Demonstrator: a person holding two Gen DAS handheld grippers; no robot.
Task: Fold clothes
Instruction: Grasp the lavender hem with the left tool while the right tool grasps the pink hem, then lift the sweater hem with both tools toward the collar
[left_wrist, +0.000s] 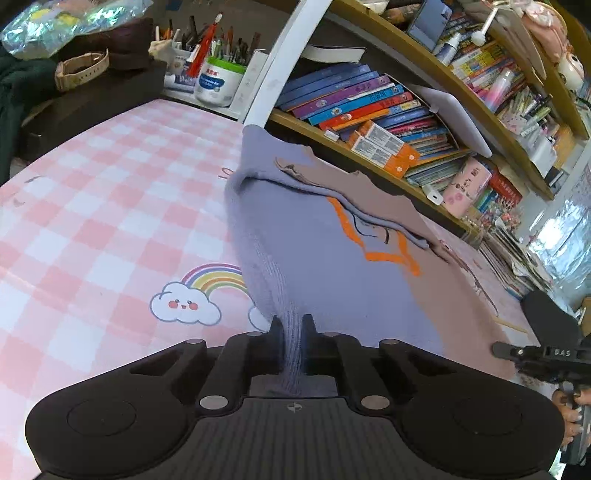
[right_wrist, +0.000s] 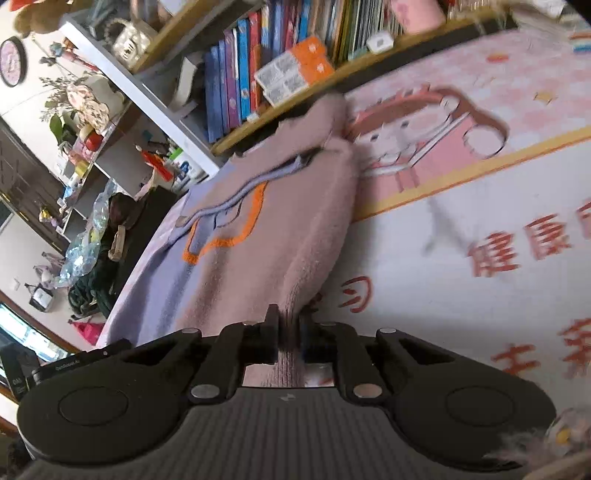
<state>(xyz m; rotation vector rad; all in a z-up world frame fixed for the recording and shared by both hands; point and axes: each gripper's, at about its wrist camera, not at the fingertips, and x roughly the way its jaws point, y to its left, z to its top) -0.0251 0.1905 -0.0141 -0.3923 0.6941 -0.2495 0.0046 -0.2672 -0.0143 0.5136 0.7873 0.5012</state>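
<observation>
Left wrist view: left tool (left_wrist: 291, 325) is clamped on the lavender edge of the sweater (left_wrist: 317, 258), knit bunched between its two fingers. The sweater is half lavender, half dusty pink, with an orange outline motif (left_wrist: 384, 251) across the seam; it's lifted at the near edge and drapes away toward the bookshelf (left_wrist: 369, 114), the far part resting on the counter (left_wrist: 110, 206). The counter carries a pink-and-white checked mat with a cloud-and-rainbow print (left_wrist: 195, 295) just left of the fabric. Pen holder and white jar (left_wrist: 218, 83) sit at the counter's far edge, a wristwatch (left_wrist: 81, 70) on the dark box to the left. The right tool's body (left_wrist: 543, 354) shows at the right frame edge, with a hand (left_wrist: 572, 410) gripping below it. Right wrist view: right tool (right_wrist: 288, 325) is closed on the pink edge of the same sweater (right_wrist: 280, 221), fabric pinched between the fingers and pulled up into a ridge. The lavender half lies to the left, the orange motif (right_wrist: 236, 229) mid-garment. To the right the mat (right_wrist: 461, 221) shows a cartoon figure and red characters. Books (right_wrist: 243, 74) stand behind the sweater; view is slightly motion-blurred
</observation>
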